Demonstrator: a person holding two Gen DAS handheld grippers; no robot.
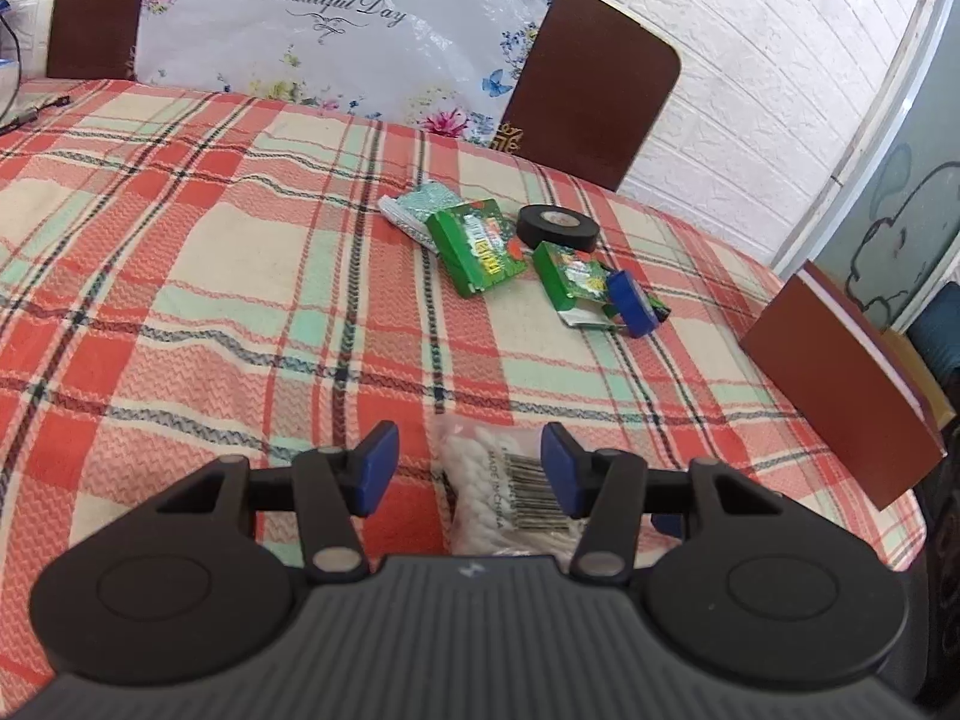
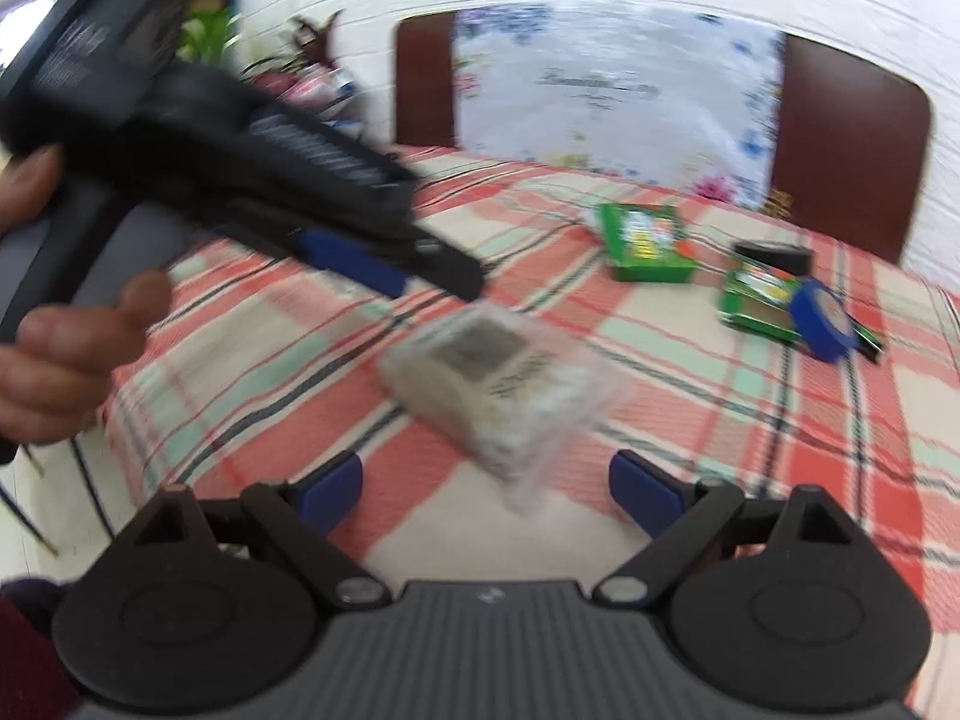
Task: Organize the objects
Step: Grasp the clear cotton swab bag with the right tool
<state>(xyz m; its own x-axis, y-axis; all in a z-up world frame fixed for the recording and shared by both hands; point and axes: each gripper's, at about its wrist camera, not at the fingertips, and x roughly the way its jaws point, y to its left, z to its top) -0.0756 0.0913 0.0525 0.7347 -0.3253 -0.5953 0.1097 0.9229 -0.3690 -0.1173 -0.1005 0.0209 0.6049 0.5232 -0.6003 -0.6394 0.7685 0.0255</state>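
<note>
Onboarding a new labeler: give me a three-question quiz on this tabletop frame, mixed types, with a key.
1. True or false: the left gripper is clamped shut on the clear plastic bag of white cotton swabs.
2. Multiple choice: the blue roll of tape rests against
A. the black roll of tape
B. the smaller green printed carton
C. the brown hardcover book
3. Fill in: the table is covered by a red, cream and mint ____ cloth.

Key
1. False; its fingers are open, with the bag lying between them.
2. B
3. plaid
</note>
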